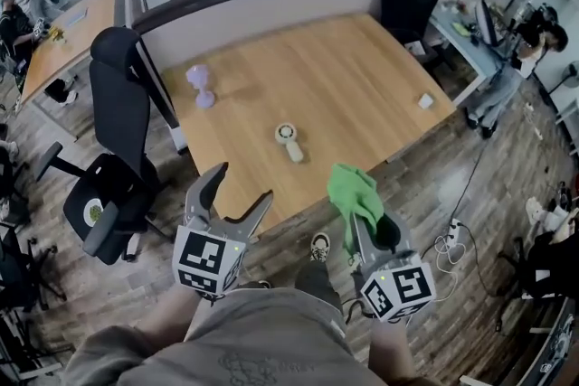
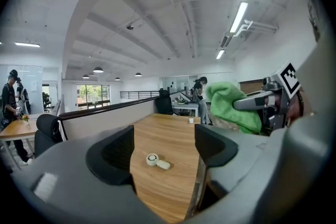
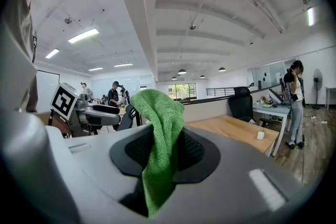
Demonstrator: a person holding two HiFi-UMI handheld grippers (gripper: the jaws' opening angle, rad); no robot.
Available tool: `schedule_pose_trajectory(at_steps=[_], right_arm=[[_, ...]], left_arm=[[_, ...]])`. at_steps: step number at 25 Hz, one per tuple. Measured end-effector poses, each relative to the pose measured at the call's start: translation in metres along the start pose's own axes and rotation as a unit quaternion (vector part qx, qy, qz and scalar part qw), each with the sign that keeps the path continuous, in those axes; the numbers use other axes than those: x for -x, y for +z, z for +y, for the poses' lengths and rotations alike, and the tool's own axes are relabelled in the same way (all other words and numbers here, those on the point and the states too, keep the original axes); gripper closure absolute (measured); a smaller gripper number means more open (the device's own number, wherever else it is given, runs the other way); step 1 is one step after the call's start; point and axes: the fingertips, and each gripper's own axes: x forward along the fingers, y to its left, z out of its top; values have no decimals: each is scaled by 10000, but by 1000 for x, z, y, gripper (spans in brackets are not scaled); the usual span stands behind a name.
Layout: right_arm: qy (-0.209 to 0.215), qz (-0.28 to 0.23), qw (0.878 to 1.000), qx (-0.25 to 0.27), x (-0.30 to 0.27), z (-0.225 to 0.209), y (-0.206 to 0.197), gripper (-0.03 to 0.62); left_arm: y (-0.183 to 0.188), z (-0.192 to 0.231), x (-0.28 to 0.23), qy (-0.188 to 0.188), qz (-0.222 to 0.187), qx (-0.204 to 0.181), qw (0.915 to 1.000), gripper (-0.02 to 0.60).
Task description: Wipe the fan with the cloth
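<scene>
A small white handheld fan (image 1: 288, 140) lies flat near the front middle of the wooden desk (image 1: 362, 77); the left gripper view shows the fan (image 2: 155, 161) between the jaws but far off. My left gripper (image 1: 235, 199) hangs open and empty, short of the desk's front edge. My right gripper (image 1: 364, 214) is shut on a green cloth (image 1: 355, 193), held off the desk's front right corner. In the right gripper view the cloth (image 3: 161, 139) drapes up and over between the jaws. The left gripper view also catches the cloth (image 2: 233, 106) at its right.
A purple dumbbell-shaped object (image 1: 200, 85) stands at the desk's left rear. A small white block (image 1: 425, 101) sits near the right edge. A black office chair (image 1: 113, 158) stands left of the desk, another chair (image 1: 409, 0) at the far right corner. A partition (image 1: 262, 9) backs the desk.
</scene>
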Motion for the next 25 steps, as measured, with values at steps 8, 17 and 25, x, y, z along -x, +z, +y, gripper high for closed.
schedule_pose_trajectory(at_steps=[8,17,25], right_arm=[[601,153,9981,-13,-54,-89,16,494],[1347,245,9903,257,-120,-175,39,494],[1860,261,9814,388,-163,-209,45,494]], left_arm=[[10,-6,-76,581,344,108,9977,222],[20,-9,-152,1394,504,412,9881,239],[16,-11,-190,1852,754,472,9787,238]])
